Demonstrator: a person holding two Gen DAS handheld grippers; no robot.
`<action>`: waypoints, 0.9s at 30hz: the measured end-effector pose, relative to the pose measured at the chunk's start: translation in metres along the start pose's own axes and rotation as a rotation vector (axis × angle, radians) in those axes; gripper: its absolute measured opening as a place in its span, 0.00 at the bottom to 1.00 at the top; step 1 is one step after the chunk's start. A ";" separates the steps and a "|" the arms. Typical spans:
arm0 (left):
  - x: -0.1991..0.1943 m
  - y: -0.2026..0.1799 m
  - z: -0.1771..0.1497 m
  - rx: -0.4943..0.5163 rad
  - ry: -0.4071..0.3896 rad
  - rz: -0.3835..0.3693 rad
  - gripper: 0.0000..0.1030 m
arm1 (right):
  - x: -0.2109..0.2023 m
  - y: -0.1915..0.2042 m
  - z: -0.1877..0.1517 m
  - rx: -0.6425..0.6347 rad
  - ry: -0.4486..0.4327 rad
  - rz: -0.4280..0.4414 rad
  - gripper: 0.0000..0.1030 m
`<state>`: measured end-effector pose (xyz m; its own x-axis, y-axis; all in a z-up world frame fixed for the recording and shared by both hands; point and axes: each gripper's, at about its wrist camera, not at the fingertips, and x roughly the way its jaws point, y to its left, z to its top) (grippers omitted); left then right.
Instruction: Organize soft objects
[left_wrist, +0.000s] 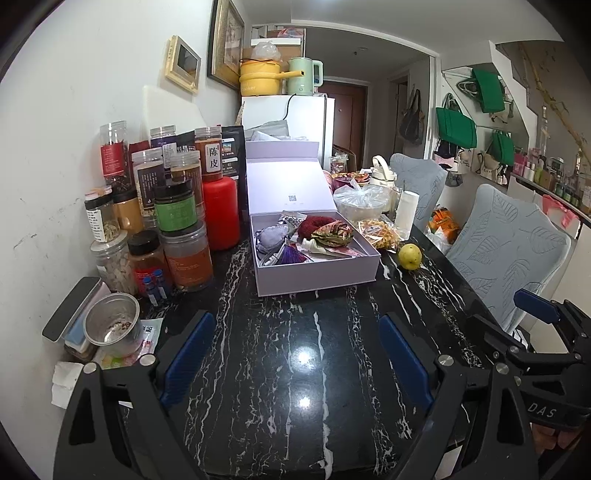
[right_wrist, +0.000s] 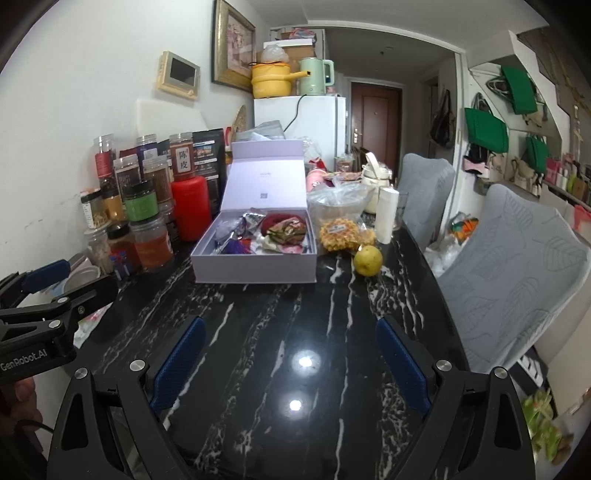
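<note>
Currently, by item:
Soft objects: dark red scrunchie, patterned fabric piece and purple tassel lying inside the open lilac gift box, mid-table, lid raised.
Box surroundings: red bottle and stacked spice jars to its left by the wall; waffle packet and yellow-green fruit to its right.
Table: black marble table, glossy, bare between box and claws.
Left claw: wide open, empty, hovering over the table, well short of the box.
Right claw: wide open, empty, beside the left one.
Chairs: two grey-covered chairs along the right edge.
</note>
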<state>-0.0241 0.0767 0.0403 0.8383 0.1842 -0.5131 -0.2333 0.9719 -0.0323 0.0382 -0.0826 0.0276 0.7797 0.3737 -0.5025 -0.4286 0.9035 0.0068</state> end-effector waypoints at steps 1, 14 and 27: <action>0.001 0.000 0.000 -0.002 0.006 -0.006 0.89 | 0.000 -0.001 0.000 0.003 0.002 0.000 0.92; 0.007 -0.004 -0.005 0.002 0.034 -0.022 0.89 | 0.001 -0.002 -0.002 0.009 0.007 -0.008 0.92; 0.005 -0.006 -0.006 0.009 0.036 -0.028 0.89 | 0.001 -0.005 -0.005 0.016 0.008 -0.002 0.92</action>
<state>-0.0215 0.0705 0.0328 0.8262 0.1514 -0.5427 -0.2054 0.9779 -0.0400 0.0388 -0.0881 0.0234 0.7771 0.3701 -0.5090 -0.4197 0.9075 0.0191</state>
